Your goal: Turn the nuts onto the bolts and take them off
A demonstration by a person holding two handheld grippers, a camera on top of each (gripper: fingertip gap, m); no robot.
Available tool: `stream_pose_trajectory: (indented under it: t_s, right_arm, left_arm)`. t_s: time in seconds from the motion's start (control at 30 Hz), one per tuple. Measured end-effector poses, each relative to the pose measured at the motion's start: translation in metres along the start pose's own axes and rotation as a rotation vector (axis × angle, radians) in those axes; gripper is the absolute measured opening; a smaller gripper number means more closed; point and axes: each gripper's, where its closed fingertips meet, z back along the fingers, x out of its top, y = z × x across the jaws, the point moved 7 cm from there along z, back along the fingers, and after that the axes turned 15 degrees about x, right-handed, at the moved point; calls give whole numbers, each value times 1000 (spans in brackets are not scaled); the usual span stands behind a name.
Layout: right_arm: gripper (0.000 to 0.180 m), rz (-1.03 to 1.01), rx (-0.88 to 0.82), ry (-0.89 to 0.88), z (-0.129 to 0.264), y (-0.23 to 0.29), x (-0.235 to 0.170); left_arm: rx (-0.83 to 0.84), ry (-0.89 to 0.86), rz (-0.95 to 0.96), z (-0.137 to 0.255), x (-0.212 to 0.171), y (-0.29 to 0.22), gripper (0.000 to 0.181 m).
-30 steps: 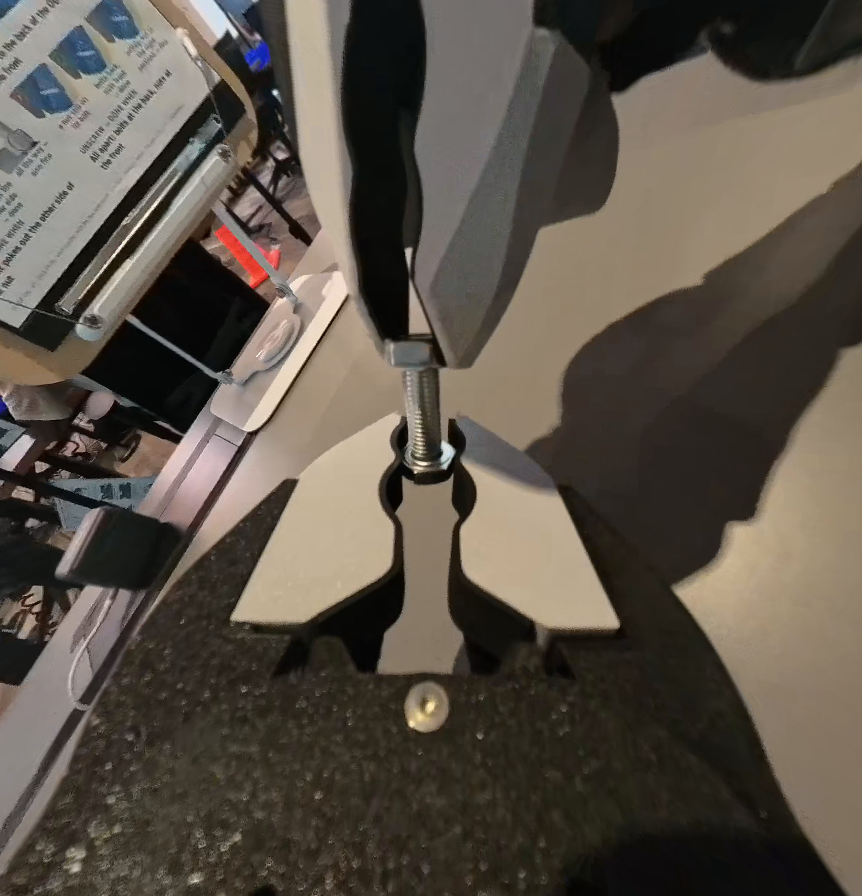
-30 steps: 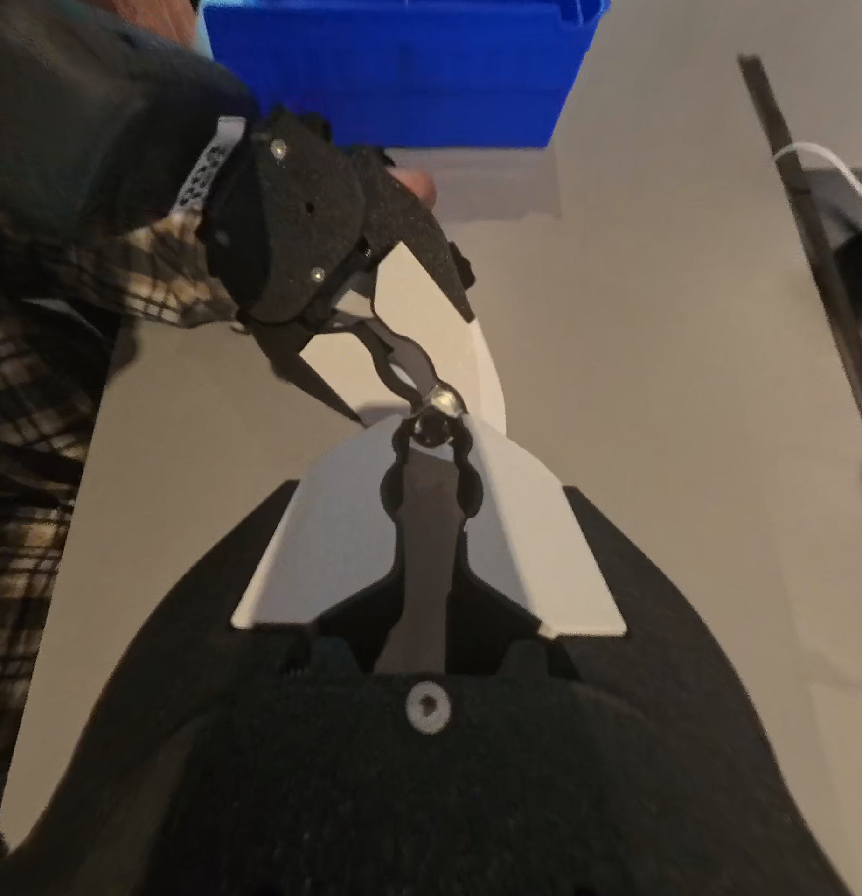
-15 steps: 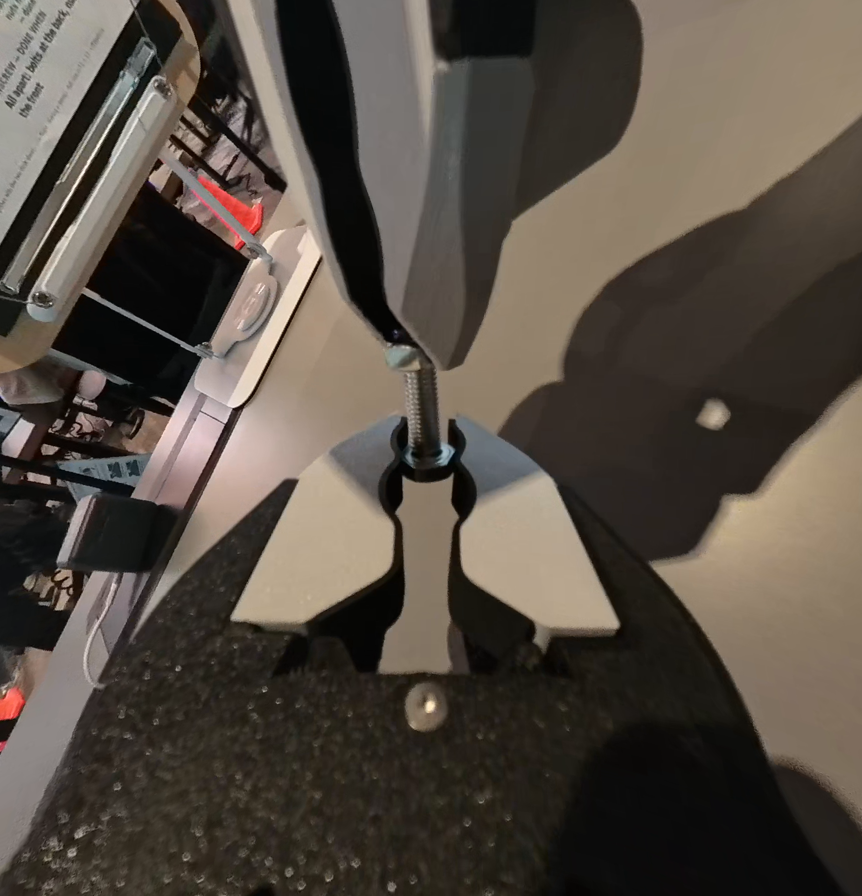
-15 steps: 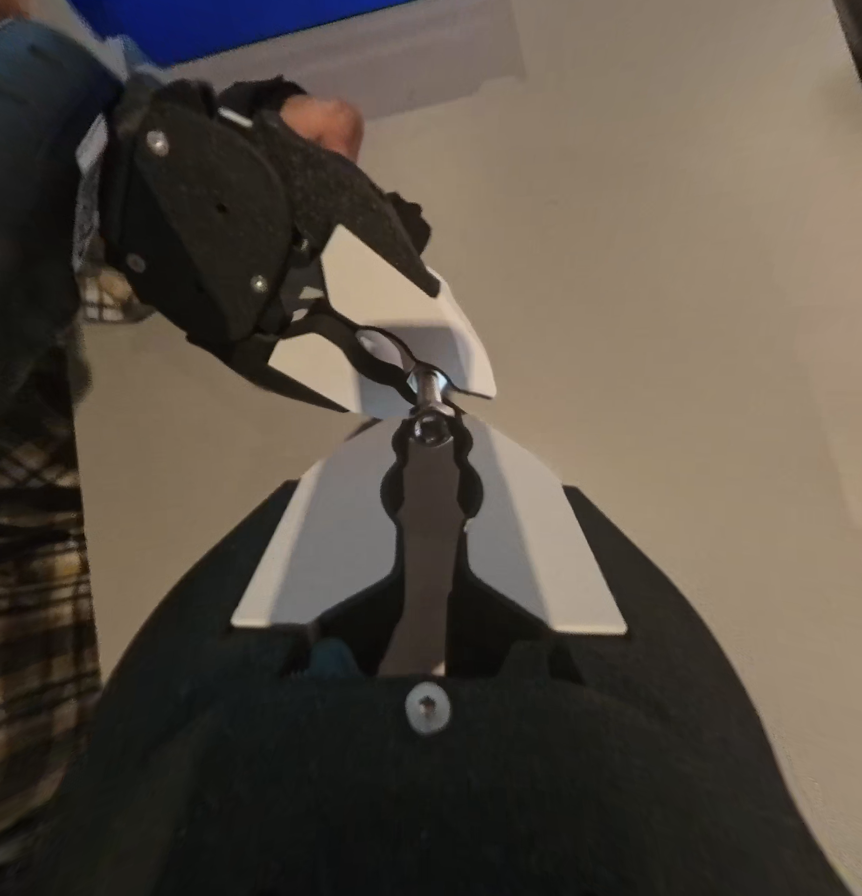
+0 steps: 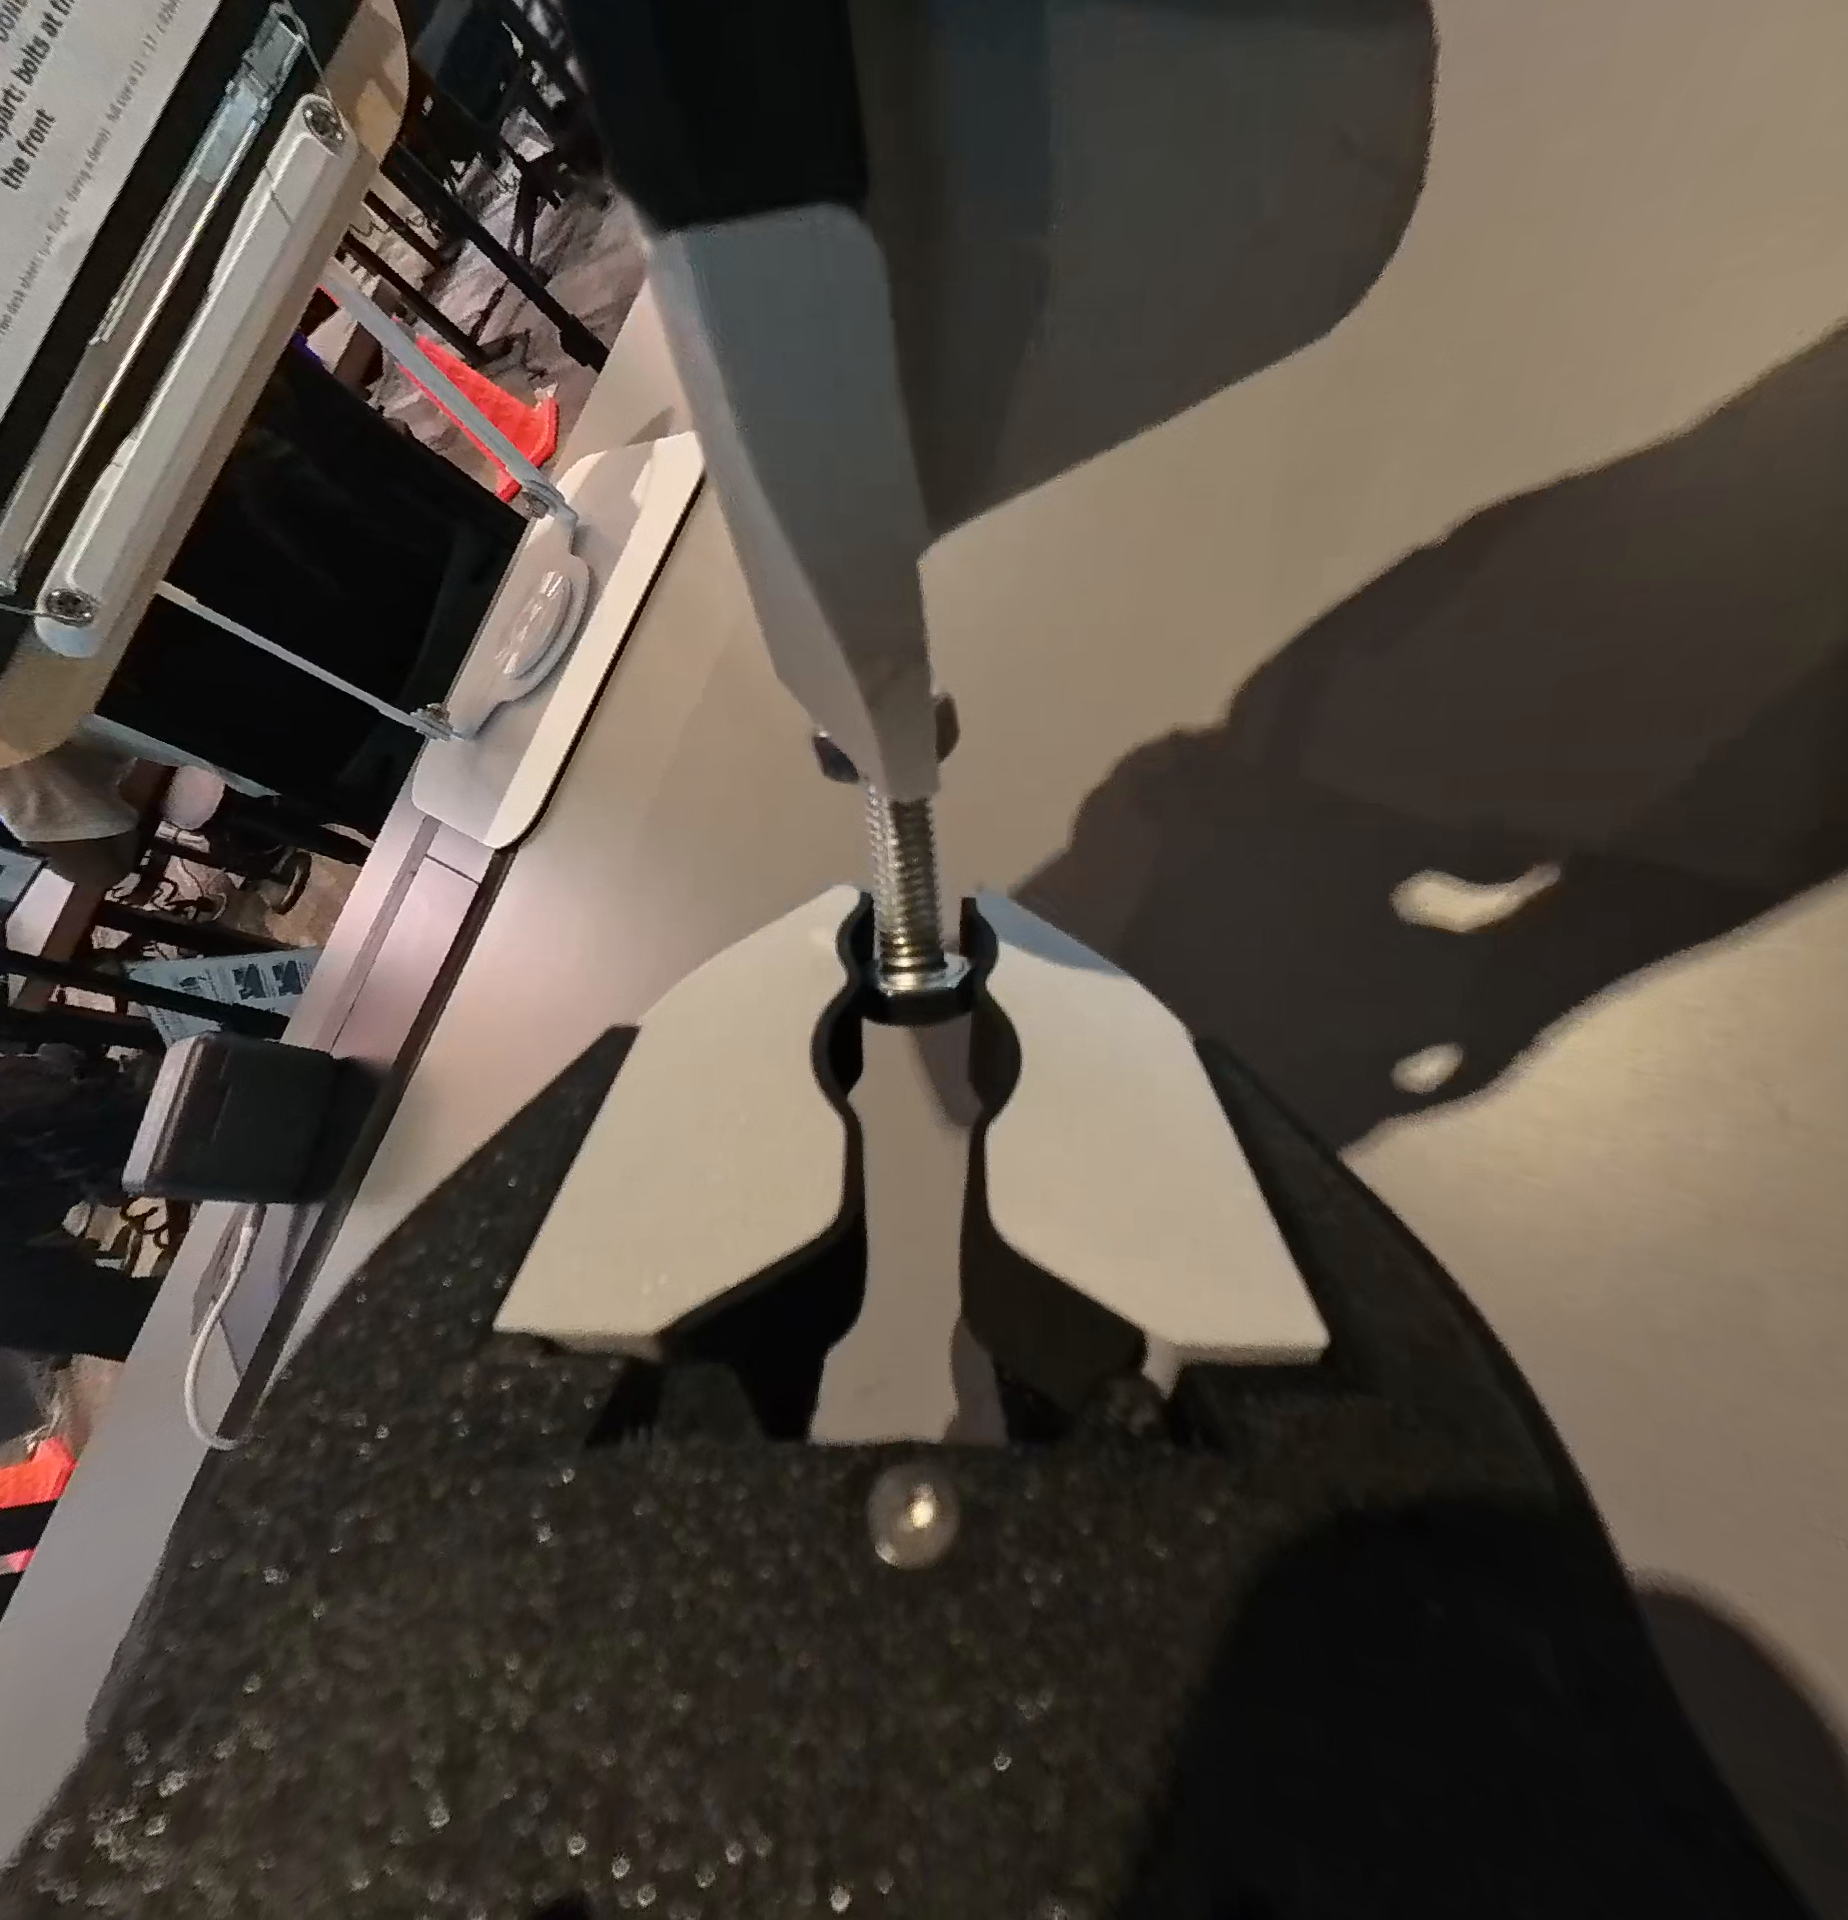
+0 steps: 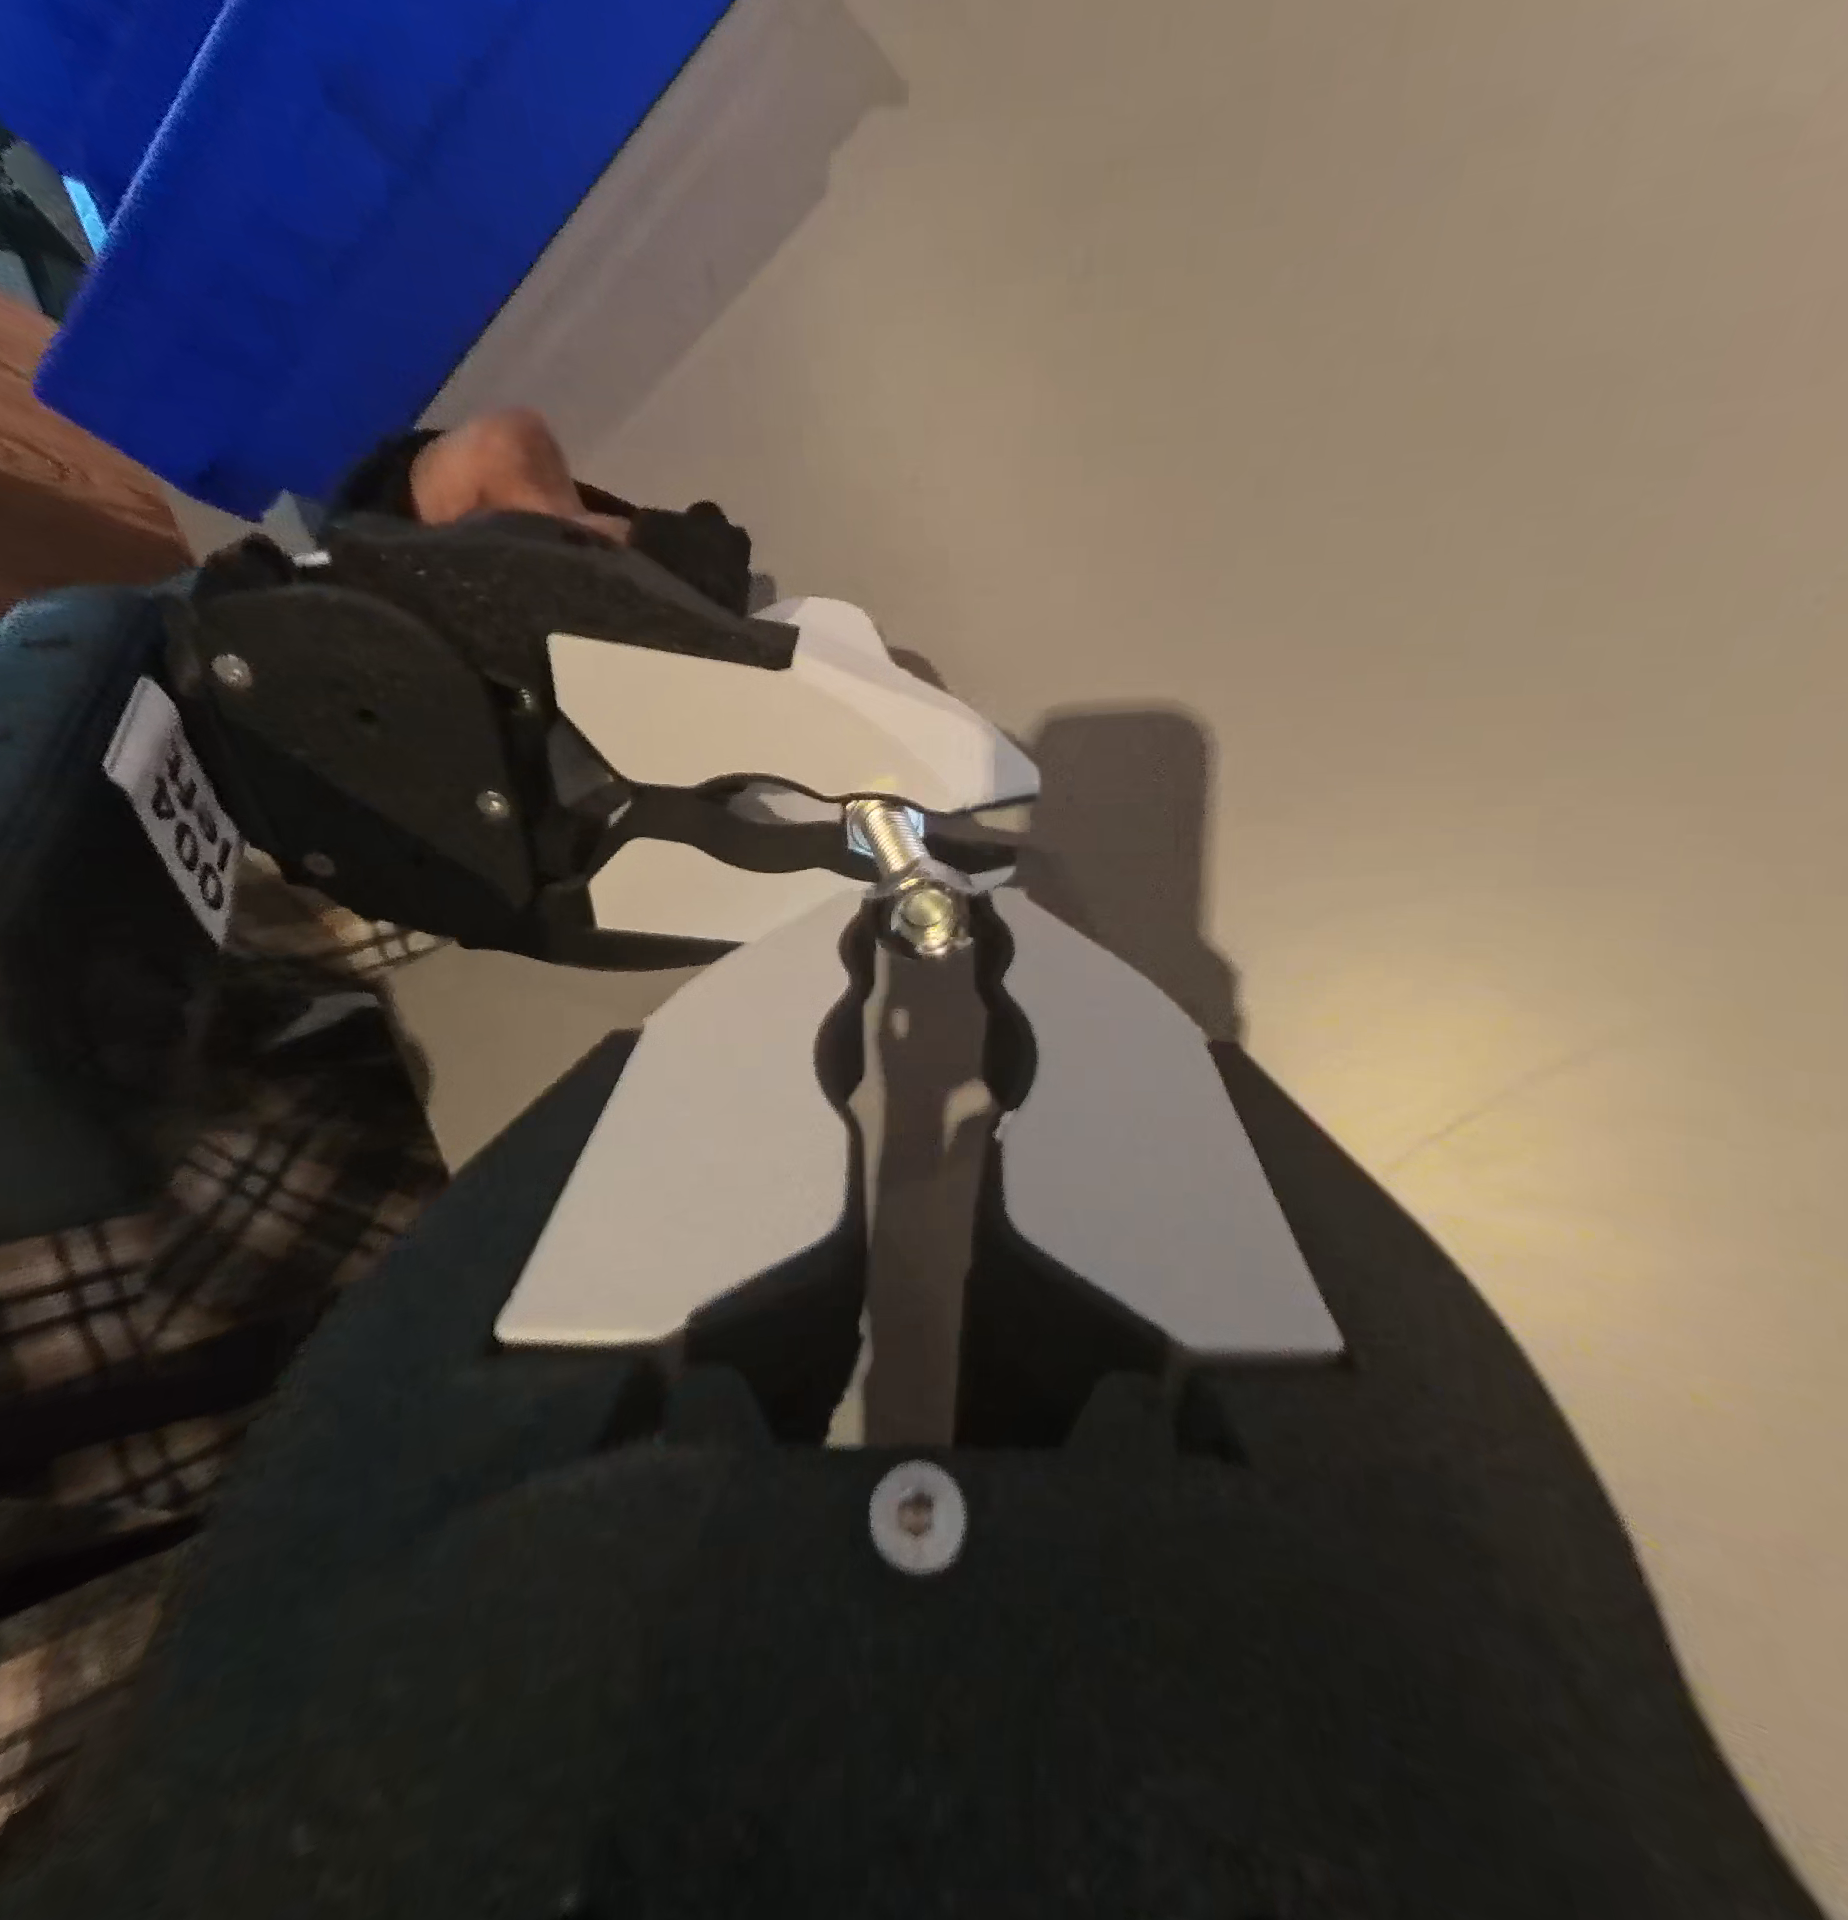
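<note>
Nut (image 5: 915,977) and bolt (image 5: 902,868) gripped midair, well above bare table (image 5: 1626,1195).

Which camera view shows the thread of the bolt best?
The left wrist view: the bolt runs lengthwise there, its thread sharp between the two grippers. The right wrist view looks at the bolt almost end-on, so its thread is foreshortened and blurred.

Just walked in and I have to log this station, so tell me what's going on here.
A person works two hand-held grippers above a beige table. The left hand-held gripper is shut on a small silver hex nut. The right hand-held gripper pinches the head of a silver threaded bolt. Bare thread shows between nut and head. A single moment cannot tell whether the nut is going on or coming off.
</note>
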Motion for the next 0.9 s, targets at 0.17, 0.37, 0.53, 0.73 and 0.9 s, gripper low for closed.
stream_pose_trajectory:
  t_s: [0.17, 0.37, 0.53, 0.73, 0.9]
  right_arm:
    - [18, -105, 25, -25, -1, -4, 0]
    - [18, -159, 62, -42, -1, -8, -1]
    - [18, -146, 75, -37, -2, -10, 0]
    - [18, -106, 108, -30, -5, -10, 2]
    - [18, -80, 135, -42, -4, -8, 4]
  left_arm:
    - [-2, 5, -7, -1, -1, -1, 15]
    - [-5, -1, -4, 0, 0, 0, 15]
    - [-12, -9, 12, 1, 1, 0, 15]
    - [-40, -23, 55, 2, 1, 2, 15]
    - [-59, -34, 103, 2, 1, 4, 15]
